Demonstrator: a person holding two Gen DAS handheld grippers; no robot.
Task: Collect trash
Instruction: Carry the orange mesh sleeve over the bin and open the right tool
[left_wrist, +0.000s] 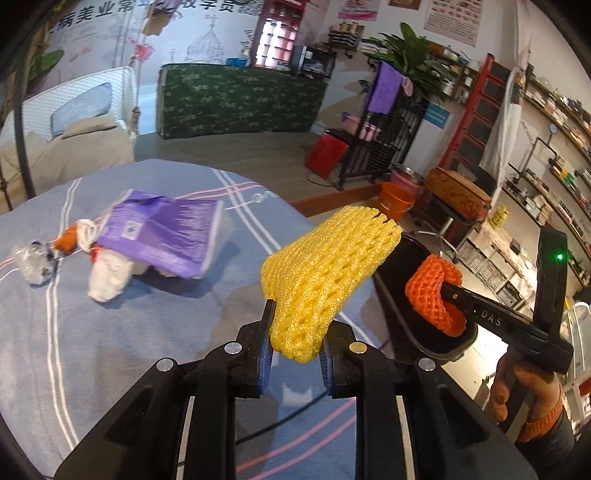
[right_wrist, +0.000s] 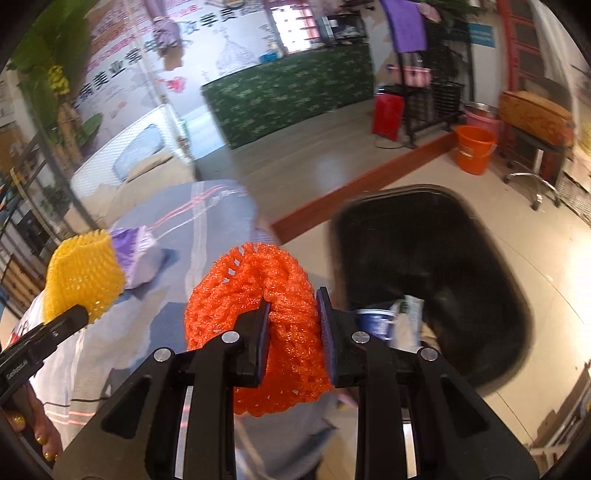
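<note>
My left gripper (left_wrist: 295, 332) is shut on a yellow foam net sleeve (left_wrist: 325, 273) and holds it above the bed's right edge. It also shows in the right wrist view (right_wrist: 83, 275). My right gripper (right_wrist: 291, 317) is shut on an orange foam net sleeve (right_wrist: 251, 295), held beside the rim of a black trash bin (right_wrist: 443, 258). The orange sleeve (left_wrist: 436, 299) and the bin (left_wrist: 402, 258) also show in the left wrist view. A purple plastic bag (left_wrist: 162, 232), white bags (left_wrist: 107, 280) and a clear wrapper (left_wrist: 33, 262) lie on the bed.
The bed has a blue-grey striped cover (left_wrist: 110, 350). The bin holds a blue-white cup (right_wrist: 373, 321) and wrappers. An orange bucket (right_wrist: 474, 147), a red bin (right_wrist: 388, 110), a black rack (right_wrist: 432, 92) and a green-covered counter (right_wrist: 288, 92) stand on the floor beyond.
</note>
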